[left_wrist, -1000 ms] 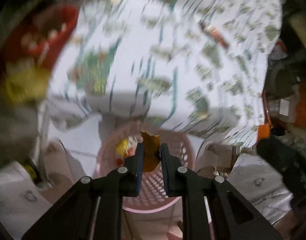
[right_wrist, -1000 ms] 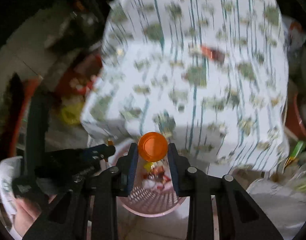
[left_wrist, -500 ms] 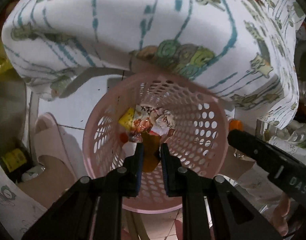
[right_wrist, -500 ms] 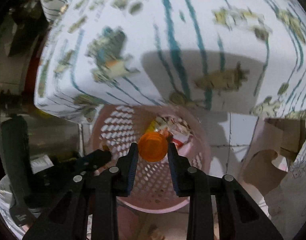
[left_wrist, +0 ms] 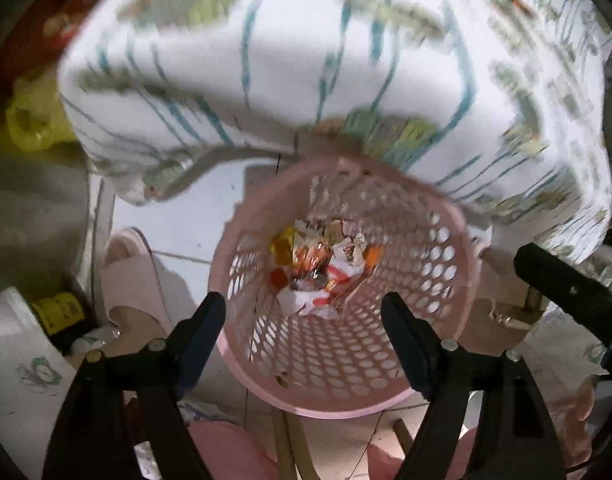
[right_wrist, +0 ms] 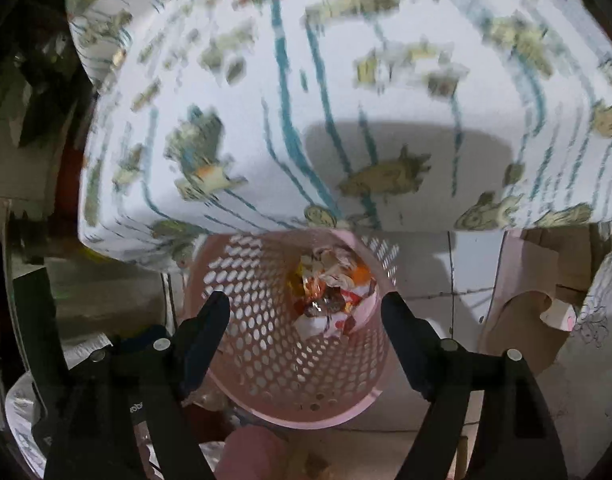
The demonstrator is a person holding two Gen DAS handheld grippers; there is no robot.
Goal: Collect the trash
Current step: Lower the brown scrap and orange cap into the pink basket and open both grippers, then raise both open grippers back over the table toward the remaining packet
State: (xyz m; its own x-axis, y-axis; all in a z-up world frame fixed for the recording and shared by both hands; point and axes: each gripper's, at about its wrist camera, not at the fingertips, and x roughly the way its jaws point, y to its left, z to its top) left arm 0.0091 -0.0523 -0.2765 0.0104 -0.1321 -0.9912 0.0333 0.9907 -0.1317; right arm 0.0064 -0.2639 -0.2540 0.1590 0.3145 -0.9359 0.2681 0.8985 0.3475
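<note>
Both pieces of trash (left_wrist: 322, 268) have left the tongs and now lie in the pink perforated basket (left_wrist: 446, 312) on the tiled floor. Left tongs (left_wrist: 304, 320) and right tongs (right_wrist: 306, 320) point steeply down over its mouth, jaws opening, nothing between them. A patterned cloth (right_wrist: 306, 100) overhangs the basket's far rim.

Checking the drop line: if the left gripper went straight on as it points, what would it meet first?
Probably the trash pile at the bottom of the pink basket; the left gripper, fingers opening and empty, points into its mouth.
</note>
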